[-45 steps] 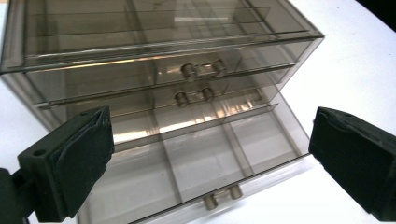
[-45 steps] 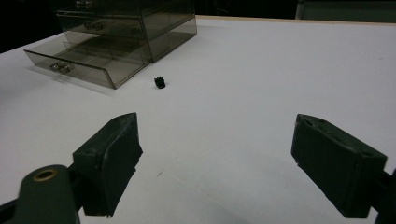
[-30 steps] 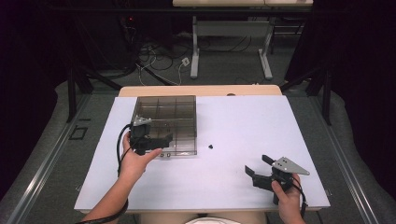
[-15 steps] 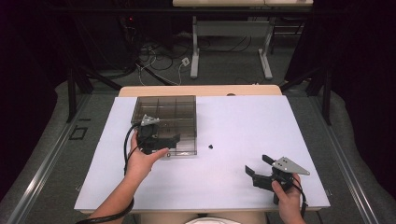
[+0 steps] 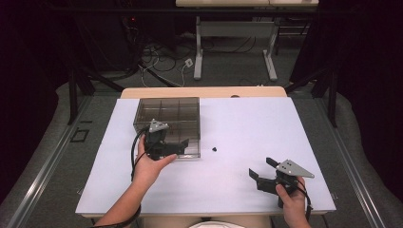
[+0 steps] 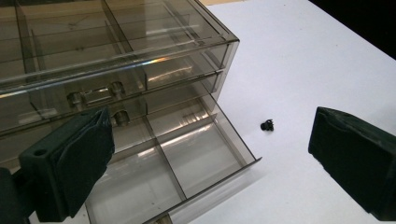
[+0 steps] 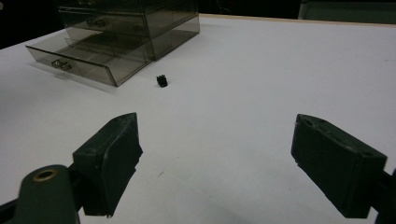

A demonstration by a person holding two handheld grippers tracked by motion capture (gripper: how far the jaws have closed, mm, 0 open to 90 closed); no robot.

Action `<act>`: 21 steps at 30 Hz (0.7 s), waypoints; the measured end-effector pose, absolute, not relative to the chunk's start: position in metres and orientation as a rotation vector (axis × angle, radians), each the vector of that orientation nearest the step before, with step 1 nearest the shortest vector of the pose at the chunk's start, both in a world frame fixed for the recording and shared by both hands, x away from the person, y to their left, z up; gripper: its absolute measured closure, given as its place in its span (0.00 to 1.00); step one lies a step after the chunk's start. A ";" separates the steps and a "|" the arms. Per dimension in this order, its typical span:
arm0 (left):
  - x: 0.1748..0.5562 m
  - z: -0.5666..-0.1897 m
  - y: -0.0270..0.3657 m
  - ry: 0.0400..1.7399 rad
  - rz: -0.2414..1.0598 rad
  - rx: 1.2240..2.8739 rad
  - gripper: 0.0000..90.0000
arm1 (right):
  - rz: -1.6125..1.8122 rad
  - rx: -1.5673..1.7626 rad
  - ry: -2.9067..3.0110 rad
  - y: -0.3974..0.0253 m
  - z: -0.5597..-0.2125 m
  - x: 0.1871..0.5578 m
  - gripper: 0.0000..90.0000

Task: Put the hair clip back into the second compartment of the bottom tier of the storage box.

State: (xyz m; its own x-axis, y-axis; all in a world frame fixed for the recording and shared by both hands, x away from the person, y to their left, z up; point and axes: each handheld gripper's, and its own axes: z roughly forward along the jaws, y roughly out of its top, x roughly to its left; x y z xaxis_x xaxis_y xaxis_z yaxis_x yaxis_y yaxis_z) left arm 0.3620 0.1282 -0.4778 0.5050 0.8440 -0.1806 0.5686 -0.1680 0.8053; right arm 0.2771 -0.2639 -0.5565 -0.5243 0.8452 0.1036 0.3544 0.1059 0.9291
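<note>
A smoky clear drawer box (image 5: 166, 114) stands at the back left of the white table (image 5: 247, 123). Its bottom drawer (image 6: 187, 158) is pulled out, and the compartments I can see in it are empty. My left gripper (image 5: 177, 148) hovers open over that drawer's front, jaws wide in the left gripper view (image 6: 210, 163). A small black toothed part (image 5: 215, 148) lies on the table just right of the drawer (image 6: 267, 125). My right gripper (image 5: 262, 168) is open near the front right, holding nothing, and points toward the part (image 7: 162, 81) and the box (image 7: 130, 28).
The table's near edge (image 5: 204, 213) runs just behind both hands. Past the far edge are a desk frame (image 5: 233, 47) and cables on the floor. Dark rails flank the table on both sides.
My left gripper has shifted to the right along the front of the box. The right gripper and the small black part have stayed put.
</note>
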 end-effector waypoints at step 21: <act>0.330 -0.484 0.139 1.112 0.437 1.820 0.00 | 1.336 1.152 2.010 -0.251 -0.558 0.280 0.17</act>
